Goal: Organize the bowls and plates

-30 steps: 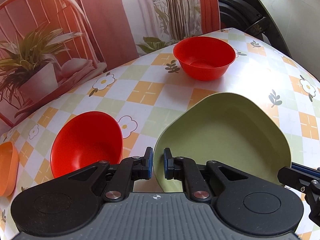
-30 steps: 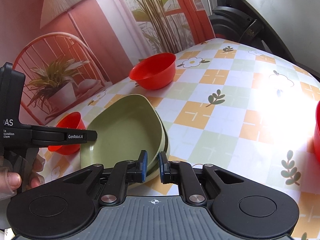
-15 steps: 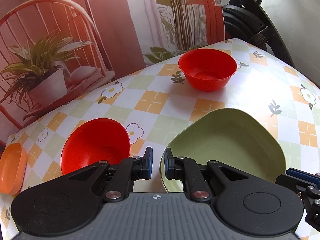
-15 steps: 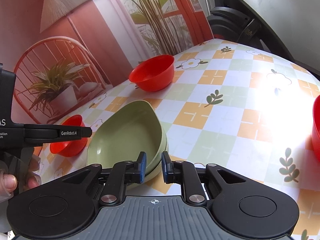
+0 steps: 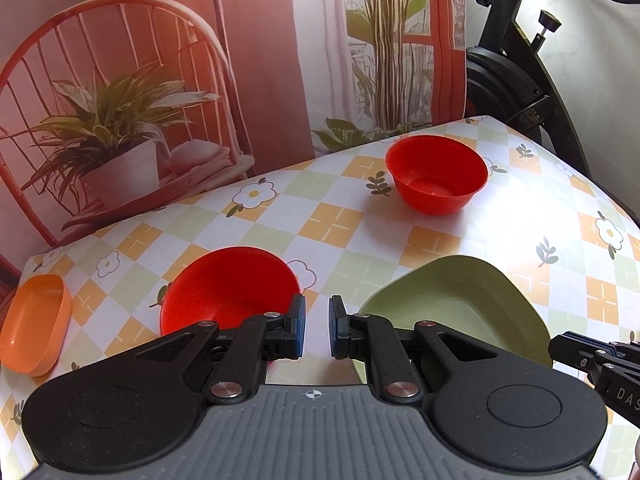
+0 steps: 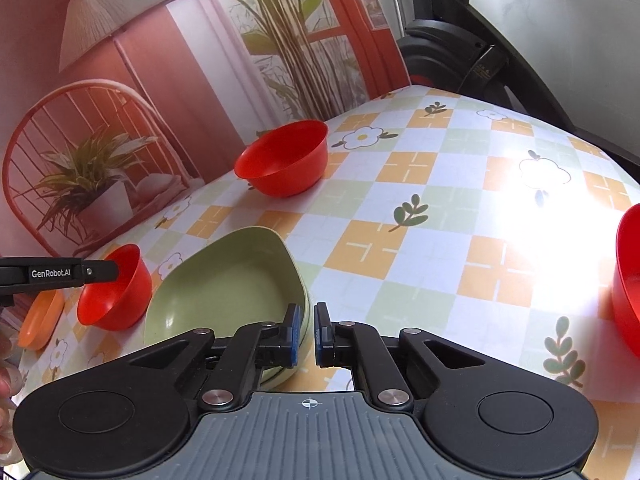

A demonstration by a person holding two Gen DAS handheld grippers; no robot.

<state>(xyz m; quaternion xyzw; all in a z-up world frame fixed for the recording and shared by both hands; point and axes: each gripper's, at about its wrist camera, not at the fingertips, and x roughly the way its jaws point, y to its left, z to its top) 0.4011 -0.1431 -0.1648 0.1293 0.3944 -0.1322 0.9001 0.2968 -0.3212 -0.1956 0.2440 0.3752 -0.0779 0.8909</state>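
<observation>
Both hand-held grippers hovered low over the checked tablecloth point(image 5: 336, 220) with nothing between their fingers: the left gripper point(image 5: 316, 328) showed a narrow gap of bare cloth between its blue pads, and the right gripper point(image 6: 306, 334) likewise stood slightly parted, its left pad just in front of the rim of the green plates point(image 6: 228, 292), which lay stacked on the table. The nearest red bowl point(image 5: 230, 292) sat just beside that stack, directly ahead of the left gripper. With so small a gap, either gripper risked pushing a rim instead of straddling it, so a bowl could skid on the slick cloth or tip toward the stack; the two tools were also close enough that a careless reach might knock them together. Only the left wrist view showed the orange dish point(image 5: 34, 324) plainly at the table's left edge, and the far red bowl point(image 5: 438, 178) from above, apparently empty. Only the right wrist view revealed a third red bowl point(image 6: 628, 284) at the right edge, the double rim of the green stack, and a strong glare on the cloth. Part of a hand point(image 6: 6, 384) showed there too.
</observation>
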